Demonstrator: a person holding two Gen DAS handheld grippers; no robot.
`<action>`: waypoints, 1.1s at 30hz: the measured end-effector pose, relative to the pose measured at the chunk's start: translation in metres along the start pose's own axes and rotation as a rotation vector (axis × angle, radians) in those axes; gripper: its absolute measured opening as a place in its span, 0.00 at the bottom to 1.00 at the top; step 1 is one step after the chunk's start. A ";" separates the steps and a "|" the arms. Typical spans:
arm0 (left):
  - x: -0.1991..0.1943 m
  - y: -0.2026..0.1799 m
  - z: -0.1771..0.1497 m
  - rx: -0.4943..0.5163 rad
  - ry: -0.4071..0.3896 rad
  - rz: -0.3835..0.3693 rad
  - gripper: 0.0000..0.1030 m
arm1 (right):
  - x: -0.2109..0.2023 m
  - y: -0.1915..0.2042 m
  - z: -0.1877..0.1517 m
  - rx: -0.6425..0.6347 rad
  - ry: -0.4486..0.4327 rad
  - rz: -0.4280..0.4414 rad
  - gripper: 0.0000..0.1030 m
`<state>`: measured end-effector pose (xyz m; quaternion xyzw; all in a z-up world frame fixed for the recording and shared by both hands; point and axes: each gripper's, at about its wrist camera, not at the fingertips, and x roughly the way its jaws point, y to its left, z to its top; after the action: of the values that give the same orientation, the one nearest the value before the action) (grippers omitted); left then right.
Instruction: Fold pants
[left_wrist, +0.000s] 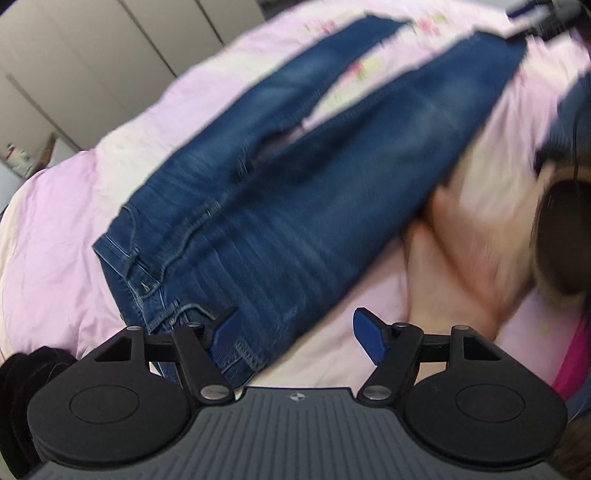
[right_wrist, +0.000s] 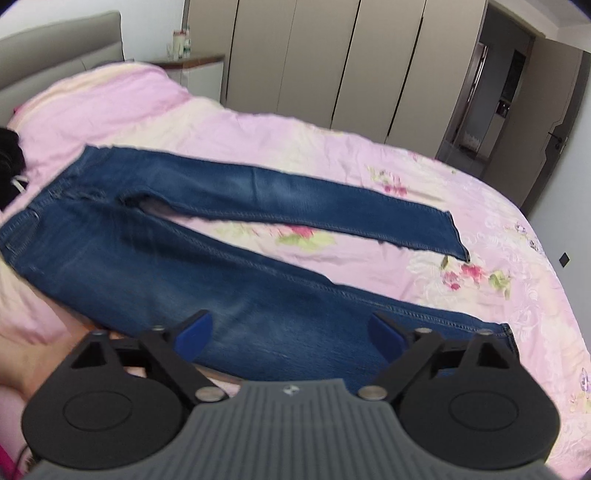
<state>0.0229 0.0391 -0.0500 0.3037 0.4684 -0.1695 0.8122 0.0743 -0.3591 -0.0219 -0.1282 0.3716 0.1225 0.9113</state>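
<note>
Blue denim pants lie spread flat on the bed's pink floral quilt, both legs splayed apart in a narrow V, waistband toward the headboard end. No fold made yet, as far as the layout shows.

Left hand-held gripper: blue pads apart, nothing clamped; it hovers over the waistband corner, one pad over the denim edge, the other over bare quilt. Right hand-held gripper: pads apart too, standing over the near leg around the lower thigh or knee, cloth below the gap but not pinched.

Both views are motion-blurred (exact contact with the cloth cannot be told).

Risks from here, as judged:
- Pads closing on denim and quilt together; the soft quilt bunches easily and would lift with the pants.
- Left gripper sits at the very edge of the waistband; a shallow bite on thick seamed denim may slip out mid-lift.
- Right gripper grabbing only the top layer of the leg, so the leg twists as it carries over.
- Legs are unaligned; folding one over the other without matching hems leaves a skewed stack.
</note>
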 end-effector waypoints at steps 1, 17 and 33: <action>0.014 0.001 -0.005 0.028 0.032 -0.003 0.79 | 0.009 -0.005 -0.002 -0.007 0.020 -0.004 0.73; 0.144 0.003 -0.024 0.227 0.250 0.034 0.80 | 0.109 -0.091 -0.032 0.018 0.294 -0.112 0.59; 0.113 0.036 0.009 -0.044 0.186 0.053 0.10 | 0.144 -0.112 -0.067 -0.341 0.381 -0.195 0.59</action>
<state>0.1058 0.0613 -0.1319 0.3125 0.5372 -0.1087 0.7758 0.1671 -0.4676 -0.1545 -0.3358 0.4962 0.0689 0.7977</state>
